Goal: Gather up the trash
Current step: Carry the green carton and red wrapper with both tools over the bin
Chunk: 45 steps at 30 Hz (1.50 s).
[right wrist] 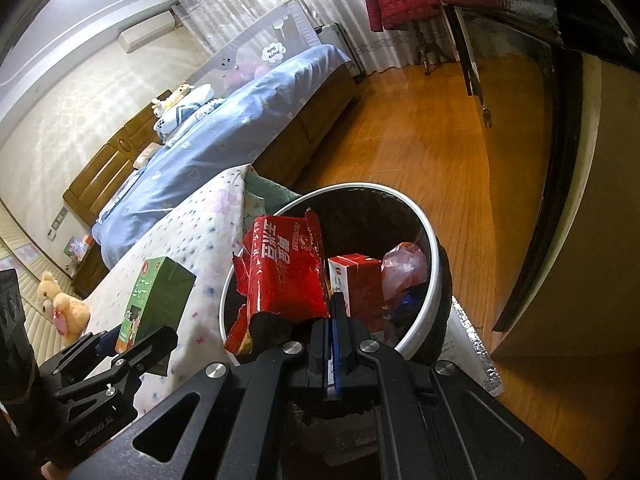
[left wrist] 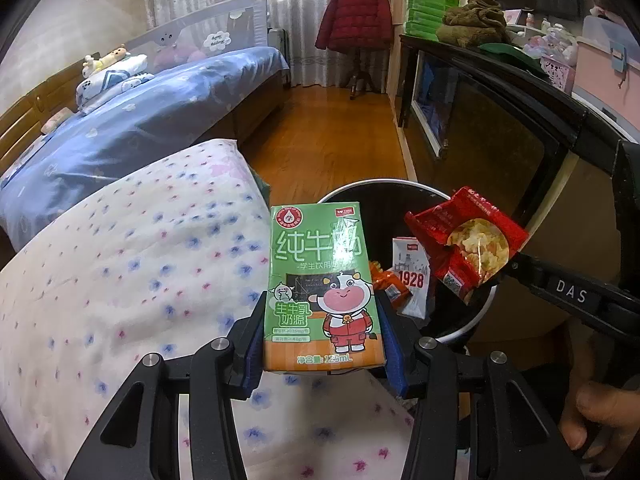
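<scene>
Green carton — red wrapper — floral quilt

Home bedroom: bed, coat rack.

Count at this moment:
- tools: two, left tool and right tool.
- green milk carton: one, between the left tool's pads.
- red snack wrapper: one, in the right tool.
- trash bin: one, below the right tool.
- red-and-white carton inside the bin: one.
- plush bears: one.
</scene>
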Each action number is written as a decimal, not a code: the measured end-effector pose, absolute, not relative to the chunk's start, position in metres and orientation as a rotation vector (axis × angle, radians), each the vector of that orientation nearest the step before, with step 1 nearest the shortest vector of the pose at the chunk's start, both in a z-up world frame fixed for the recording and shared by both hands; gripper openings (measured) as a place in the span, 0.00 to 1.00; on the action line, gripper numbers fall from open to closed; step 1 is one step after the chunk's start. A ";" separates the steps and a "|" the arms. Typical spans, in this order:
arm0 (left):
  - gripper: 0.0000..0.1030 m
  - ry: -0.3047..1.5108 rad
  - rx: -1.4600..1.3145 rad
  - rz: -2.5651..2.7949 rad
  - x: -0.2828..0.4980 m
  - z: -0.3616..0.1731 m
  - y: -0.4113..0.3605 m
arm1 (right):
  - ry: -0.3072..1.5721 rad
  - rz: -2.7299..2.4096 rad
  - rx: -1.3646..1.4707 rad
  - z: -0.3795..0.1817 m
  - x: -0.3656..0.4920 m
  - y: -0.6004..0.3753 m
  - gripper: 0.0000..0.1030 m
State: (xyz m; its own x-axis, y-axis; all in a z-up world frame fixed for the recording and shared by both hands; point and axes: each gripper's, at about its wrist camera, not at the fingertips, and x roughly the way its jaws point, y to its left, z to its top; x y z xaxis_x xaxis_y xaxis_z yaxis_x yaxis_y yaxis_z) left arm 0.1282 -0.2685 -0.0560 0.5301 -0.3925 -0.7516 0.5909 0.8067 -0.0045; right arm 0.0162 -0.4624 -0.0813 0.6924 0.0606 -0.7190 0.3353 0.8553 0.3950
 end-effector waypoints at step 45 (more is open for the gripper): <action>0.46 0.868 0.318 -0.611 0.147 -0.070 -0.309 | 0.849 -0.236 0.519 -0.086 0.035 -0.476 0.03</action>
